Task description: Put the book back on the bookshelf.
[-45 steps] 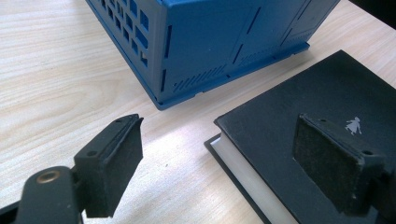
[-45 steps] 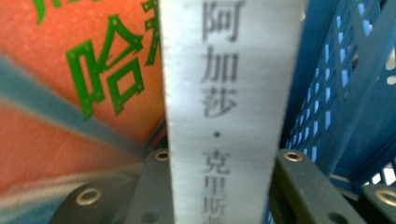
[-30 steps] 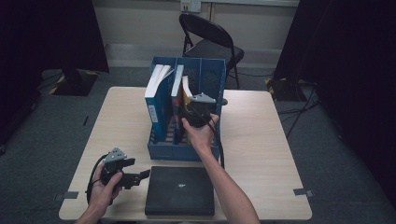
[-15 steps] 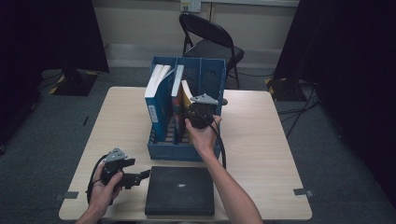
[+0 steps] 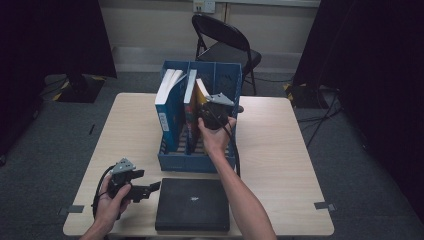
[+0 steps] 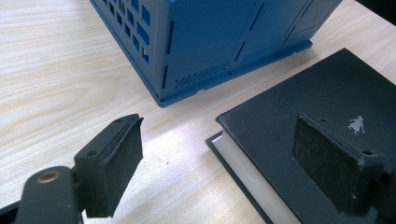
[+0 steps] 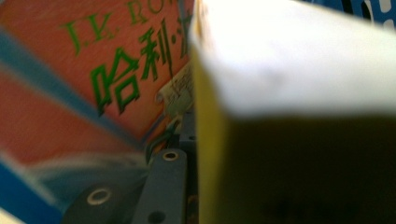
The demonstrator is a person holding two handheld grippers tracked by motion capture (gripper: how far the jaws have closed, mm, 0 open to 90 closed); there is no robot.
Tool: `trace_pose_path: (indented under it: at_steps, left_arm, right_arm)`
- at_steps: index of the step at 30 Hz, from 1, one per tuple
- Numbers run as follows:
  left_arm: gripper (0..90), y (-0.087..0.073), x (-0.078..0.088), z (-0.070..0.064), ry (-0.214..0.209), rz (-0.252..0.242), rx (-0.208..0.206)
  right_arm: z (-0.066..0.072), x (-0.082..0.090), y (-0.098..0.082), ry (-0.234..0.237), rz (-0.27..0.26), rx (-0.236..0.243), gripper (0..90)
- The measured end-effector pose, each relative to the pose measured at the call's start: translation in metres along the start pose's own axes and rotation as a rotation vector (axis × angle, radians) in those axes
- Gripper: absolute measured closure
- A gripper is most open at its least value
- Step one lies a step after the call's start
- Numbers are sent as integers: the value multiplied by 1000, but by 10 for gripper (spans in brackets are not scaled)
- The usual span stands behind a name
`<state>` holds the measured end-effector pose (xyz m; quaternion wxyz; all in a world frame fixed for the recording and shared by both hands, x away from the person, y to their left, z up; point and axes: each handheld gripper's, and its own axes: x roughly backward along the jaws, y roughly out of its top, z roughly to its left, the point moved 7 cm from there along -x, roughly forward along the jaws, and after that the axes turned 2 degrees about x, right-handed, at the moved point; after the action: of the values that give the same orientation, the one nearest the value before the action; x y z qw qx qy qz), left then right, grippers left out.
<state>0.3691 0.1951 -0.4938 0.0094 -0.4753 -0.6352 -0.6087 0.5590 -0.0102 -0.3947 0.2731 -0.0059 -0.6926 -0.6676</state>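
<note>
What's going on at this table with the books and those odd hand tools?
A person is sorting books with a two-jaw gripper in each hand. The right gripper has just been closing its jaws on a yellow book standing in the blue file rack, beside an orange book and a blue book. The left gripper hangs open near a black book lying flat on the table, without touching it.

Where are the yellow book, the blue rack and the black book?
yellow book [image 5: 201,94]: high view, on its top edge by the right hand-held gripper.
blue rack [image 5: 192,163]: high view, on its near front wall.
black book [image 6: 299,95]: left gripper view, on its cover.
</note>
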Motion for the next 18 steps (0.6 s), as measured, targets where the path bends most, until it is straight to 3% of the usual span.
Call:
trace_pose_path:
  at_steps: [9,18]
  left_arm:
    - [159,-2,0,0,2,12,-6]
    - [159,-1,-1,-1,-1,2,-3]
  right_arm:
    - [-2,-14,2,-22,-5,-1,756]
    - [-1,-16,-3,5,7,-11,736]
